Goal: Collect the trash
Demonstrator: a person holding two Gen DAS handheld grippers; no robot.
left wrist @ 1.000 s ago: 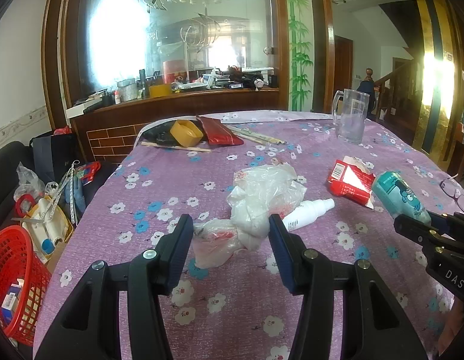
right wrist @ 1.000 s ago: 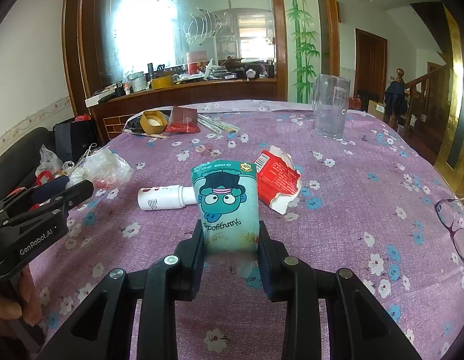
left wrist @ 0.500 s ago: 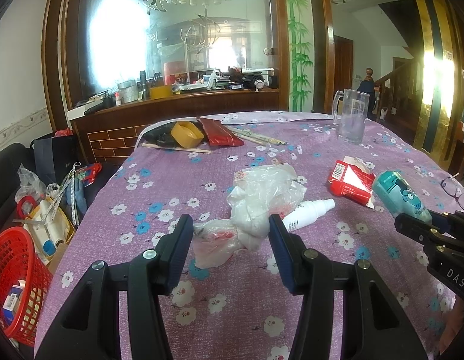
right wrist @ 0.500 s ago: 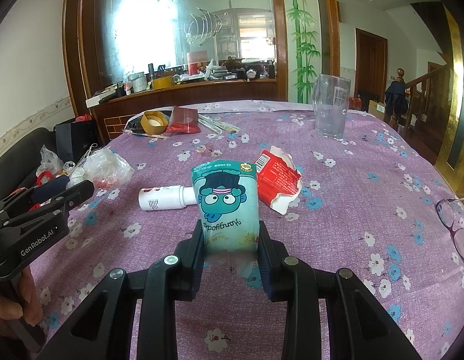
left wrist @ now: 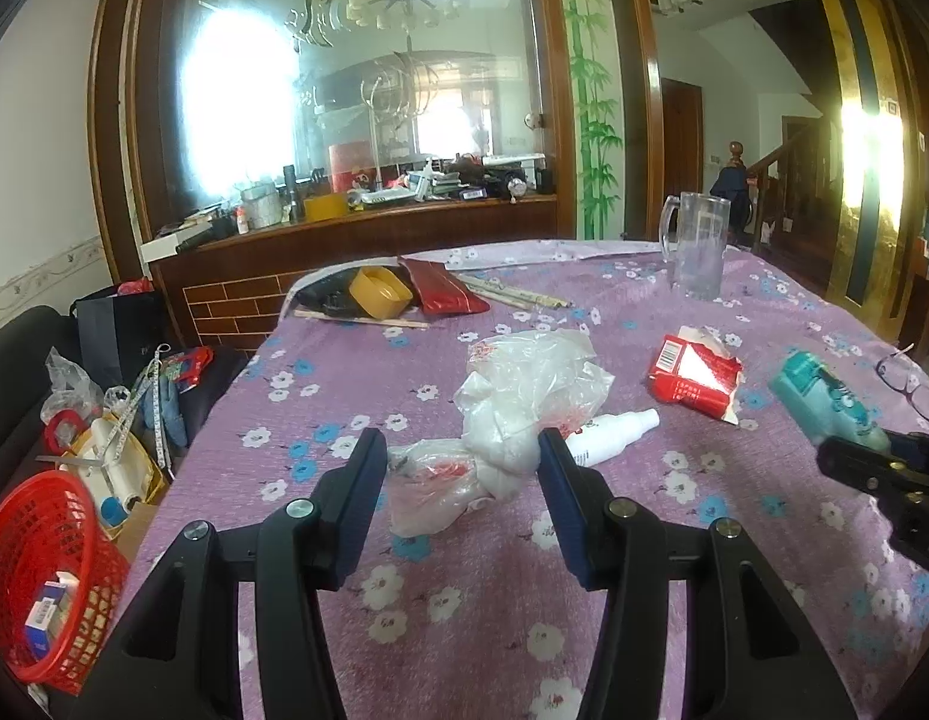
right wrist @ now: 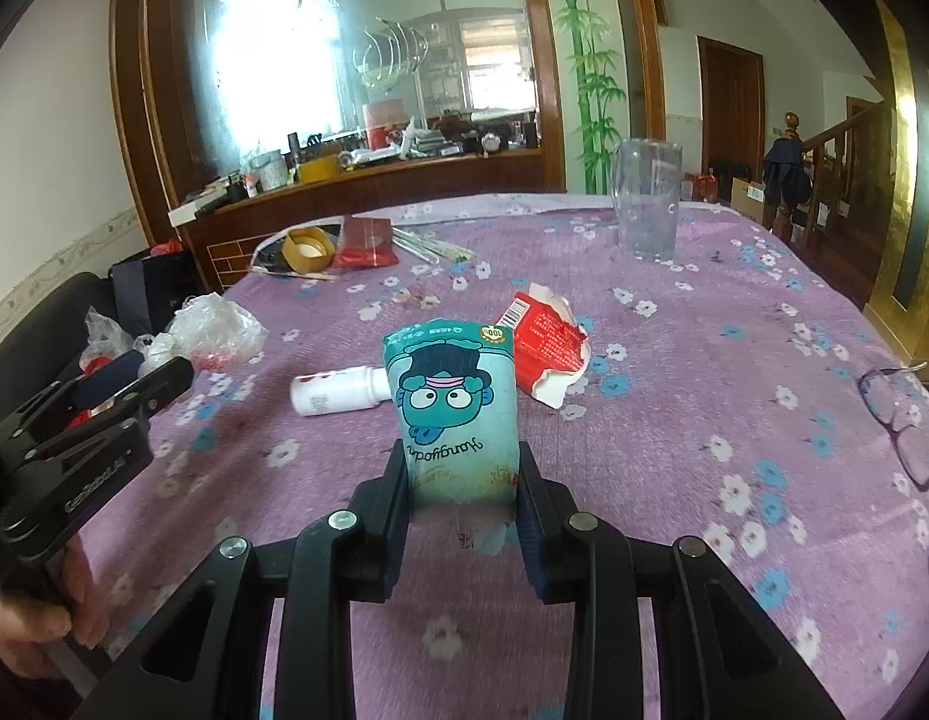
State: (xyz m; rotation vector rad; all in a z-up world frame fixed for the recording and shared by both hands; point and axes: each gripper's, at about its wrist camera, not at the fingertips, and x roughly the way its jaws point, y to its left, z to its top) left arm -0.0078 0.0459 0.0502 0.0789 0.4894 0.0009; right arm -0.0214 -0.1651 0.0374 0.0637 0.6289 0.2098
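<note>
Your right gripper was clamped on a teal pouch with a cartoon face, and the two fingers pressed its lower part from both sides while the pouch stood up between them above the purple flowered tablecloth. Just behind the pouch lay a white small bottle on its side and a torn red packet, both on the cloth. Your left gripper had its jaws wide apart, one on each side of a crumpled clear plastic bag, and they did not touch it; the bag rested on the table, with the white small bottle right beside it. In the left wrist view the teal pouch was at the far right, near a pair of glasses. A glass mug stood far back on the table, and near the far edge were a yellow tape roll and a dark red pouch. A red basket was below the table's left side, with some small boxes in it
</note>
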